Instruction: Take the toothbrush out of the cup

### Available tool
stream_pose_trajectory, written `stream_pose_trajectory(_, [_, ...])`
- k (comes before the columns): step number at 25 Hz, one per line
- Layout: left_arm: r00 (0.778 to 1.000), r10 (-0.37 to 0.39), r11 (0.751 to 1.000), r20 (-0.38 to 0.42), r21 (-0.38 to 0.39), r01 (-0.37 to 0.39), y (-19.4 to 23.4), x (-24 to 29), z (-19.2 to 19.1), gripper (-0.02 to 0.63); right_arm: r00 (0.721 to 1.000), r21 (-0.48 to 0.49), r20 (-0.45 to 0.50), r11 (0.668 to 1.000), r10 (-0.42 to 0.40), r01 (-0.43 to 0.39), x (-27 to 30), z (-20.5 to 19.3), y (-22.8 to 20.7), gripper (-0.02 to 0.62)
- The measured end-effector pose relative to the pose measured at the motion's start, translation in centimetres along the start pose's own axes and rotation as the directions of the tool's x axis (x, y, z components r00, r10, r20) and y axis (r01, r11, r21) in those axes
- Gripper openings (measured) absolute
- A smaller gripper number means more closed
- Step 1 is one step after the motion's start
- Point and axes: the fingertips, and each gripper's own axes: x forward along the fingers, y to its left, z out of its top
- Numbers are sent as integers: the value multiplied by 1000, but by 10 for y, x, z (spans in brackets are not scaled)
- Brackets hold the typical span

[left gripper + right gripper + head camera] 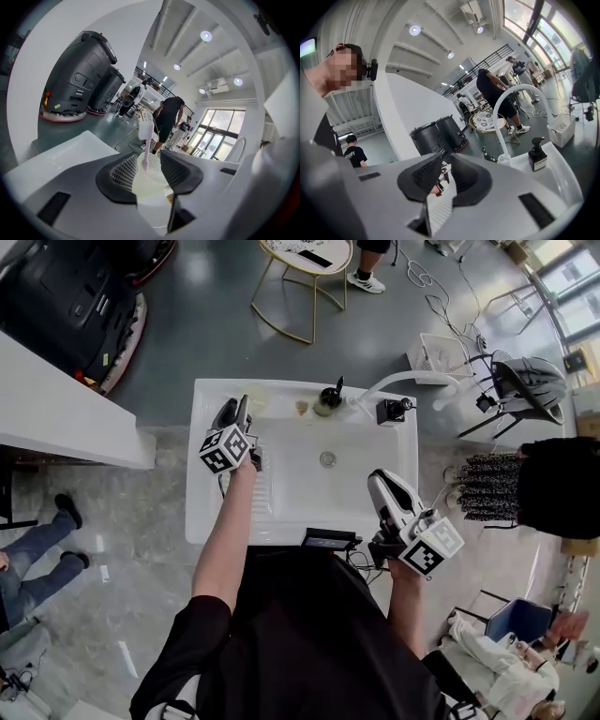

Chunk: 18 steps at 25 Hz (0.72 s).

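Presently the toothbrush point(146, 139) stands upright in the cup point(150, 182), pink handle down and white bristles above the rim. The cup is pale and translucent. It sits between the spread fingers of the left gripper point(143, 166), at their tips; contact with either pad cannot be confirmed. The cup rests on the back rim of the white sink point(208, 507).

Beyond those fingers and to their right along the same rim stand a dark soap bottle point(330, 397), a white faucet point(412, 381) and a black pump dispenser point(395, 411).

The right gripper point(443, 177) is over the sink's near edge. Its fingers are slightly apart and pinch nothing, with the sink basin ahead of them.
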Motion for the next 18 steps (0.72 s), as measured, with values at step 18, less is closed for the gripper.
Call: stream_pose_trajectory(18, [996,47,997,79,65,-52,-1,2,20,28,1000,-7,14,1000,-18,18,-7,4,-14,48])
